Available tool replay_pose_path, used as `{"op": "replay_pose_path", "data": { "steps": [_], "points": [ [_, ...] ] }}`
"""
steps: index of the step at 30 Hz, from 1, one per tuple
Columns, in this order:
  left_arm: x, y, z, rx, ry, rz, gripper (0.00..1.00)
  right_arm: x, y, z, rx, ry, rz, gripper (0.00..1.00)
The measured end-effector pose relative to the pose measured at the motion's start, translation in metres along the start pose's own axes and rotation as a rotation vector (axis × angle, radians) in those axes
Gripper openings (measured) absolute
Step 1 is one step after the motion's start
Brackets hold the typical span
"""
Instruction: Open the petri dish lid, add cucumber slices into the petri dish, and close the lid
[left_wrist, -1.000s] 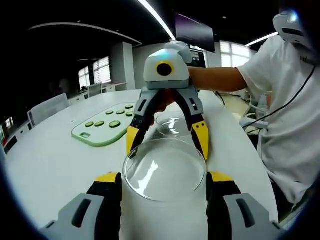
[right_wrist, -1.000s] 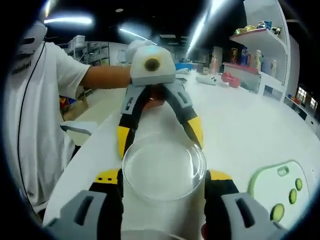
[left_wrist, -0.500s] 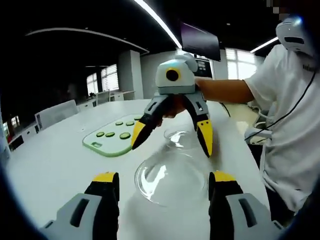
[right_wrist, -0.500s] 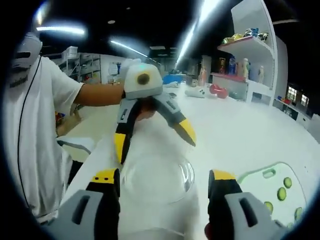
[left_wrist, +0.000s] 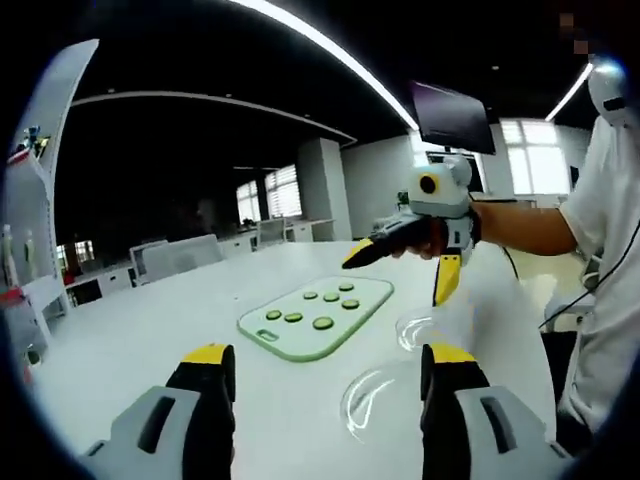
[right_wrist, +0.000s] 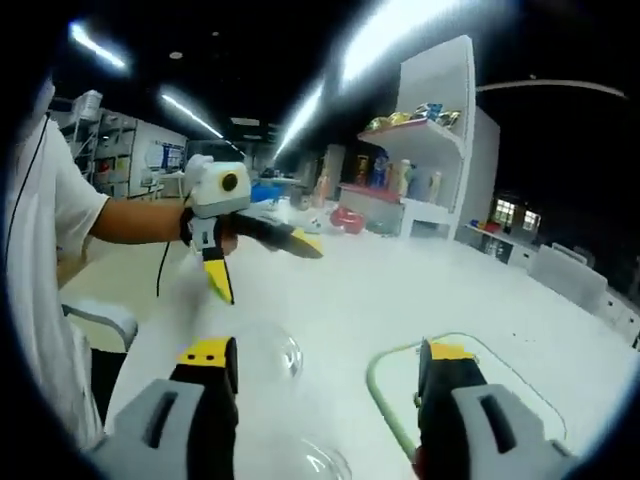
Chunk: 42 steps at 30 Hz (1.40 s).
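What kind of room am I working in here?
Probably an open office or lab-style demo space. A large white table carries the green board of cucumber slices, with white chairs behind it, a wall screen, and a white shelf unit stocked with bottles.

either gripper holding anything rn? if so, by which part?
Nothing is held. The left gripper and right gripper are open with nothing between their jaws; both clear petri dish pieces lie on the table.

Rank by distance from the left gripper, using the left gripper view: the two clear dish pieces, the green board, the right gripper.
1. Nearer clear dish piece, between the jaws.
2. Farther clear dish piece, ahead and right; green board, ahead and left: too close to call.
3. Right gripper, raised beyond them.
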<state>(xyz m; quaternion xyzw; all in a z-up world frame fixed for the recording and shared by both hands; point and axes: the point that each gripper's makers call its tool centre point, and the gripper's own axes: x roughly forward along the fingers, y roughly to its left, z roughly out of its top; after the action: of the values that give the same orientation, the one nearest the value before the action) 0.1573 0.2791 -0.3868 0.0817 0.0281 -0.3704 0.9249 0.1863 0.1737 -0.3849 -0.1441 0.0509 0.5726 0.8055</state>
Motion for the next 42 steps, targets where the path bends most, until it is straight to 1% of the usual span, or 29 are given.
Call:
{"op": "replay_pose_path", "data": {
  "steps": [1,4,5,6,7,9,10,11,12,15,17,20,23,26,28,31,35,39,42],
  "points": [
    [-0.002,0.008,0.004,0.003,-0.016,0.05,0.78,-0.005,-0.005,0.004,0.018,-0.02,-0.025,0.73],
    [-0.007,0.014,0.009,0.002,-0.036,0.098,0.78,-0.025,-0.023,0.009,0.059,-0.062,-0.104,0.73],
    [-0.01,0.019,0.01,0.004,-0.042,0.131,0.78,-0.032,-0.029,0.01,0.064,-0.074,-0.133,0.73],
    [-0.013,0.022,0.011,0.01,-0.046,0.157,0.78,-0.042,-0.038,0.01,0.065,-0.079,-0.181,0.73],
    [-0.014,0.024,0.012,0.008,-0.049,0.168,0.78,-0.049,-0.042,0.01,0.063,-0.078,-0.207,0.73],
    [-0.019,0.03,0.013,0.006,-0.054,0.212,0.78,-0.065,-0.051,0.007,0.063,-0.072,-0.26,0.73],
    [-0.022,0.033,0.014,0.012,-0.051,0.234,0.79,-0.071,-0.054,0.008,0.06,-0.08,-0.284,0.73],
    [-0.025,0.034,0.015,0.017,-0.053,0.249,0.79,-0.081,-0.061,0.009,0.074,-0.1,-0.317,0.73],
    [-0.026,0.035,0.015,0.018,-0.054,0.254,0.79,-0.089,-0.065,0.008,0.079,-0.108,-0.337,0.73],
    [-0.033,0.039,0.022,0.0,-0.084,0.29,0.77,-0.11,-0.075,0.008,0.092,-0.131,-0.399,0.73],
    [-0.035,0.04,0.022,0.008,-0.084,0.313,0.77,-0.121,-0.077,0.006,0.088,-0.127,-0.423,0.73],
    [-0.039,0.036,0.025,0.012,-0.084,0.329,0.78,-0.146,-0.085,0.01,0.109,-0.174,-0.482,0.73],
    [-0.041,0.031,0.029,0.022,-0.094,0.349,0.79,-0.166,-0.089,0.008,0.11,-0.183,-0.53,0.73],
    [-0.043,0.029,0.03,0.023,-0.103,0.356,0.79,-0.184,-0.091,0.005,0.116,-0.186,-0.56,0.73],
    [-0.044,0.027,0.03,0.03,-0.102,0.367,0.8,-0.197,-0.092,0.004,0.147,-0.213,-0.585,0.72],
    [-0.047,0.026,0.028,0.045,-0.094,0.389,0.81,-0.215,-0.091,0.001,0.16,-0.223,-0.608,0.72],
    [-0.055,0.027,0.029,0.042,-0.104,0.418,0.81,-0.247,-0.091,-0.003,0.165,-0.233,-0.673,0.72],
    [-0.063,0.03,0.031,0.011,-0.126,0.445,0.82,-0.28,-0.091,-0.007,0.17,-0.246,-0.734,0.72],
    [-0.07,0.036,0.03,0.012,-0.134,0.474,0.83,-0.301,-0.089,-0.01,0.162,-0.243,-0.774,0.72]
  ]
}}
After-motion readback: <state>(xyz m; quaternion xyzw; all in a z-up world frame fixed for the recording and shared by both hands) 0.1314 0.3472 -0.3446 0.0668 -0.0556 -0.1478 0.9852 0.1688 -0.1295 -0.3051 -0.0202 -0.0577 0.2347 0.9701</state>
